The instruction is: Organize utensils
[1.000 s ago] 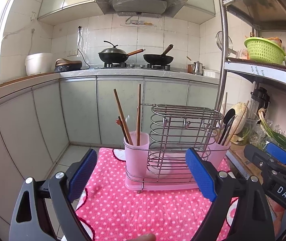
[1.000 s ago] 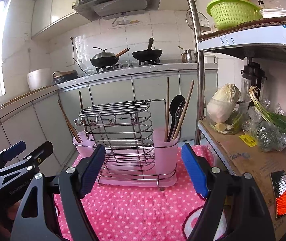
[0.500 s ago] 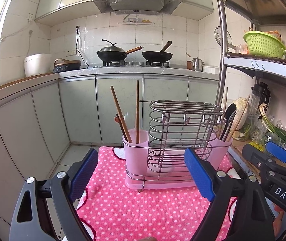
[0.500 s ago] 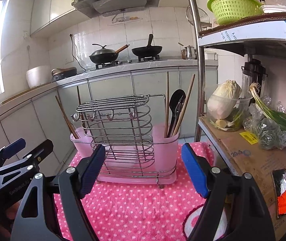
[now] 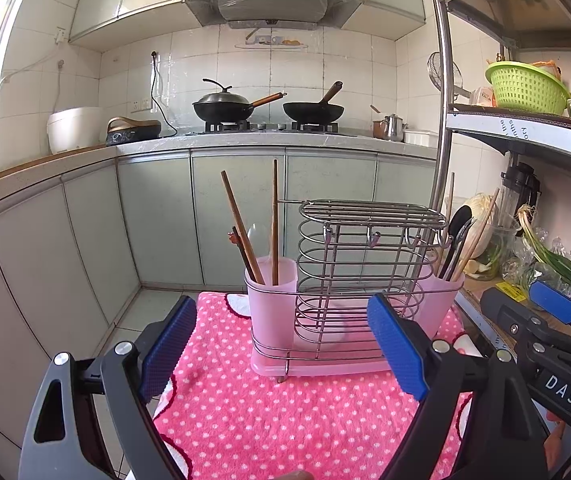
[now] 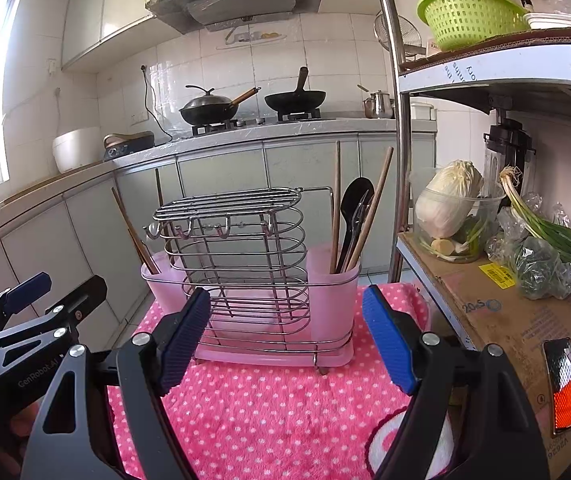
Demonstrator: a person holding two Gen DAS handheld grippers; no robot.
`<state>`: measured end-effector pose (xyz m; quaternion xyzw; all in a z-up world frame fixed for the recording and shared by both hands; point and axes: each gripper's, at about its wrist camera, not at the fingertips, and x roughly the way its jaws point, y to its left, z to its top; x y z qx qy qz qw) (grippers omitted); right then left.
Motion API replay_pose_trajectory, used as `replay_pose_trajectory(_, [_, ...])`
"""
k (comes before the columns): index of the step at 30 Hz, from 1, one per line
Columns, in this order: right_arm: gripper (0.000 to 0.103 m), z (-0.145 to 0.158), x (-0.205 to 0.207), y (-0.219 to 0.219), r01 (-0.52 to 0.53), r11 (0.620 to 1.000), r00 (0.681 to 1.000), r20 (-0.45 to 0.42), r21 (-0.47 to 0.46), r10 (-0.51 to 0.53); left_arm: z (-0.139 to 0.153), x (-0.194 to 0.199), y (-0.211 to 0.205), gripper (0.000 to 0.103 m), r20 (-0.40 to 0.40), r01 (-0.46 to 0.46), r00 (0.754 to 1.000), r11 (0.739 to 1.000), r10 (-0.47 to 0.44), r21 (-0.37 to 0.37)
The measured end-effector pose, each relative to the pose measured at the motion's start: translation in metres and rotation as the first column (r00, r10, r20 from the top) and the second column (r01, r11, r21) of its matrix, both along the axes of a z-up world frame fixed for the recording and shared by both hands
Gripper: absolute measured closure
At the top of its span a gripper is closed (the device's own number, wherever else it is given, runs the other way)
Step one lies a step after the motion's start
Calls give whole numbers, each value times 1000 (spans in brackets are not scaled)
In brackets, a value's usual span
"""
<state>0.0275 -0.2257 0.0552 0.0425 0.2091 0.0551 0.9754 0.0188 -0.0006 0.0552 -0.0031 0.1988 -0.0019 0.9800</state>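
A wire utensil rack with a pink plastic cup at each end stands on a pink polka-dot cloth. The left cup holds wooden chopsticks and a clear spoon. The right cup holds chopsticks, a black spoon and other utensils. My left gripper is open, empty, in front of the rack. My right gripper is open and empty too, just short of the rack's base. Each gripper shows at the edge of the other's view.
A metal shelf unit stands to the right with a cabbage in a tub, green onions, a cardboard sheet and a green basket above. A counter with two woks runs behind; the cloth ends at a drop on the left.
The view has shifted slightly, the rack sitting a little lower in frame than a second ago. Both grippers stay open and empty; nothing on the cloth moved.
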Motion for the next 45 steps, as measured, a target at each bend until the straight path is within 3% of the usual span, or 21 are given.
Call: replay_pose_trajectory(45, [24, 0, 0, 0, 0, 1000, 1000, -2, 1, 0, 1, -2, -3, 18, 1, 16, 1000, 1000, -16, 13])
